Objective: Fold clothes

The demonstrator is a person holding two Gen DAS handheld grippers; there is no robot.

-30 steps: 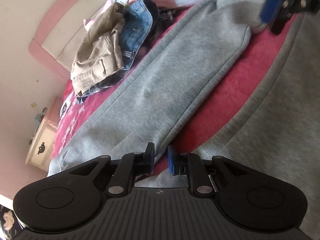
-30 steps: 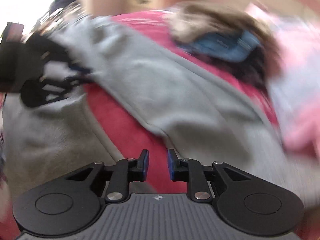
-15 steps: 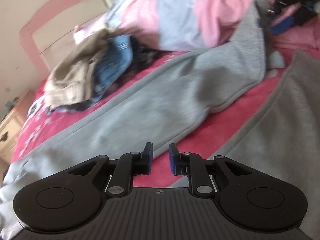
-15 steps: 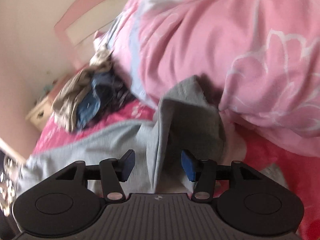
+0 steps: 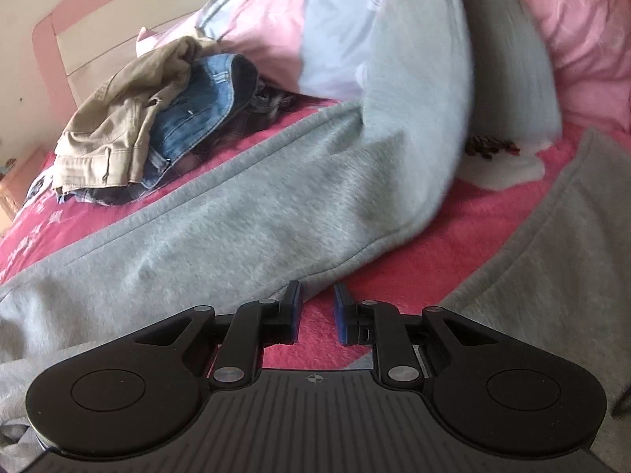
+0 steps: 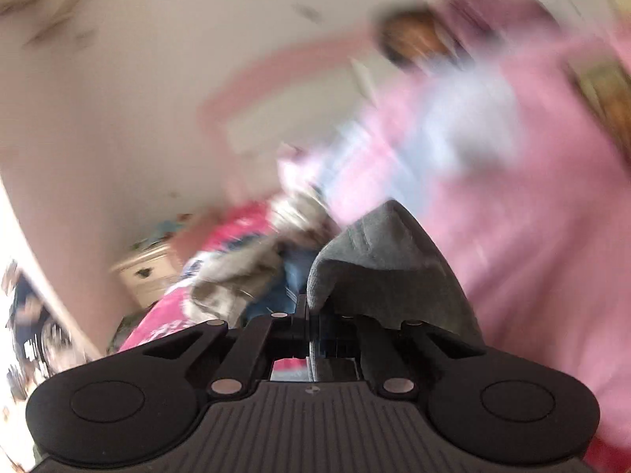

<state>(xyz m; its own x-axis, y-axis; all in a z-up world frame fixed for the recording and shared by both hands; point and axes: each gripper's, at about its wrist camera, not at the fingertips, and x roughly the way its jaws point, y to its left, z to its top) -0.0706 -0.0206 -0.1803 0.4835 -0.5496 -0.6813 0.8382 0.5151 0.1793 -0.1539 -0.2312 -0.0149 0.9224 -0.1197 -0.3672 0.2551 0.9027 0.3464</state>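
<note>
The step in hand looks like lifting 1 end of the grey sweatpants (image 5: 252,213) to fold it over the rest. To do it well, the raised end should probably travel in a smooth arc over the leg lying on the bed, with the fabric kept taut so edges meet and no crease is trapped.

The right tongs (image 6: 311,327) are pressed together, pinching a fold of the grey cloth, which peaks just ahead of and above their tips. The view is blurred, so how much cloth is caught I cannot tell.

The left tongs (image 5: 317,311) stand slightly spread and hold nothing; the pink bedspread (image 5: 453,244) shows between their tips. The sweatpants' hem lies just ahead of the left-hand tip. A pile of clothes (image 5: 150,126) sits well beyond, to the left.
</note>
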